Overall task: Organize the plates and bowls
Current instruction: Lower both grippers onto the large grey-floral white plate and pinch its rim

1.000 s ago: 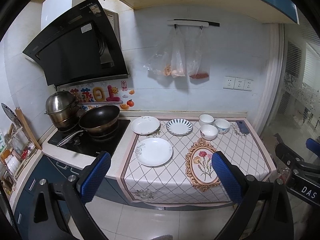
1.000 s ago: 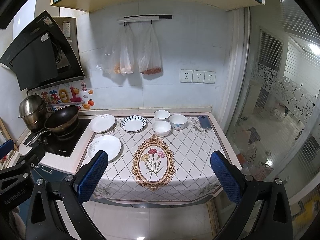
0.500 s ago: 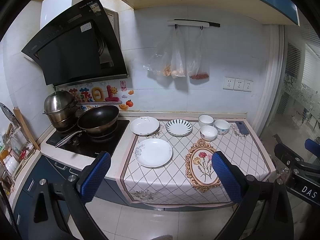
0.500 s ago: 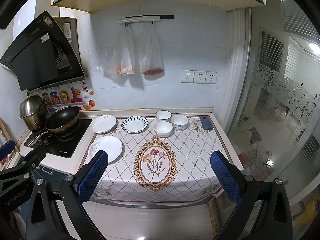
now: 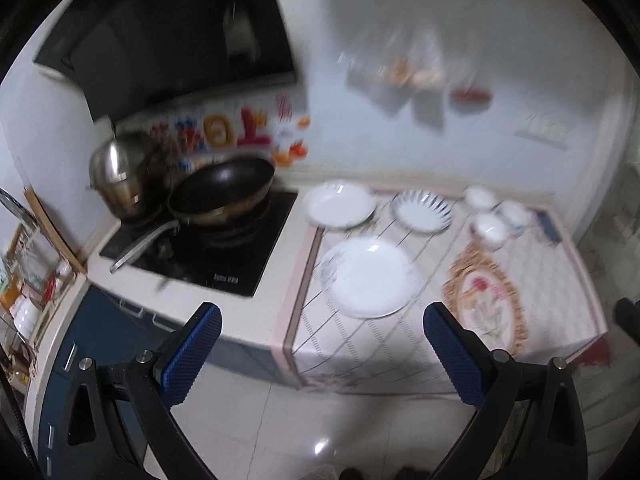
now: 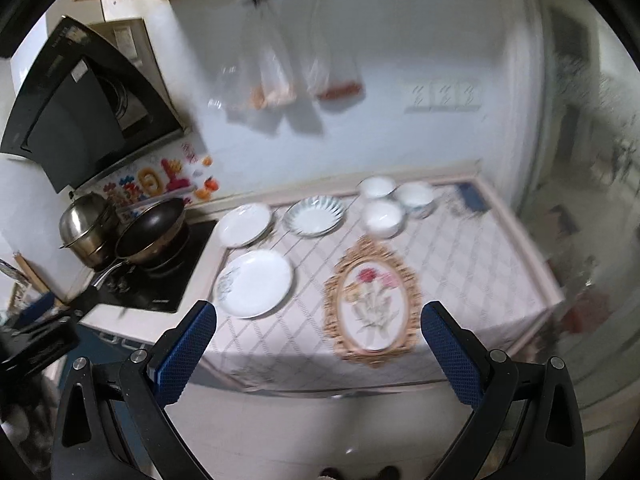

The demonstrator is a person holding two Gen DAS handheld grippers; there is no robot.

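Observation:
On the cloth-covered counter [image 5: 540,292] lie three plates: a large white plate [image 5: 366,276] [image 6: 254,282] nearest, a second white plate [image 5: 339,205] [image 6: 245,225] behind it, and a blue-striped plate [image 5: 422,211] [image 6: 314,215] to the right of that. Three small white bowls [image 5: 486,226] [image 6: 382,216] cluster at the back right. My left gripper [image 5: 320,348] and right gripper [image 6: 318,346] both hang open over the floor in front of the counter, holding nothing. Both views are motion-blurred.
A black wok [image 5: 224,192] [image 6: 150,232] and a steel pot [image 5: 120,176] [image 6: 86,224] sit on the black cooktop [image 5: 224,264] at the left, under a range hood [image 5: 168,36]. Plastic bags [image 6: 288,80] hang on the back wall. A dark phone [image 6: 468,196] lies at the counter's far right.
Both grippers have tilted downward and moved closer to the counter, so the plates and bowls appear larger and the floor shows below. Both stay open.

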